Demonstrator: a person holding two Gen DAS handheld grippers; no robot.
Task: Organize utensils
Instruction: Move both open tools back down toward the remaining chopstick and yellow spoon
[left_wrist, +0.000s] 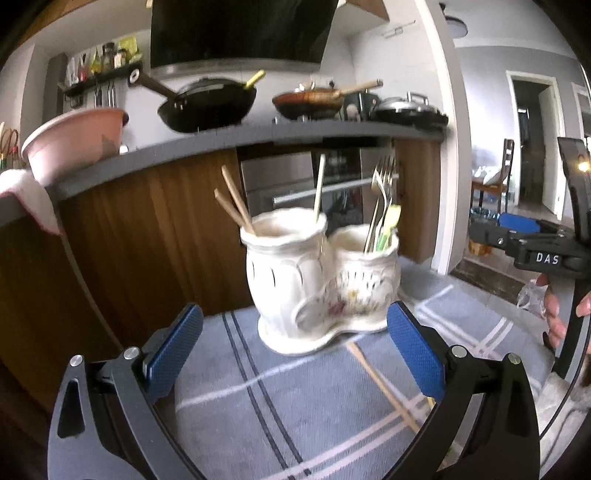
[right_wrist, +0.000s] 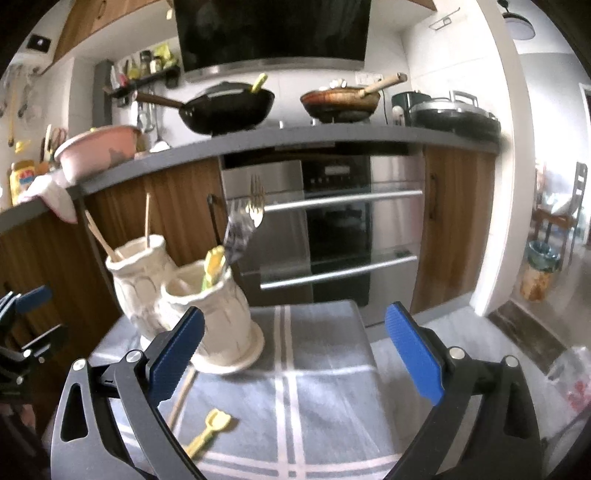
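Both claws, left claw (left_wrist: 295, 350) and right claw (right_wrist: 293, 354), are gaping empty. Ahead, a white ceramic twin-cup holder (left_wrist: 317, 280) is already keeping wooden chopsticks (left_wrist: 234, 203) and metal forks (left_wrist: 382, 192). One wooden chopstick (left_wrist: 380, 384) and a yellow plastic spoon (right_wrist: 207, 432) are lying loose below on the grey-clothed surface (right_wrist: 332, 406), apparently awaiting sorting.

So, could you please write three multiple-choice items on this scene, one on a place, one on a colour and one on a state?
1. Where do the forks stand?
A. in the white holder
B. in the black wok
C. on the cloth

2. What colour is the small spatula lying on the cloth?
A. red
B. yellow
C. black

3. How is the left gripper?
A. shut on a chopstick
B. shut on a fork
C. open and empty

Answers: 1 A, the forks rise from the holder's compartment; 2 B, it shows pale yellow; 3 C, its blue pads stand wide apart.
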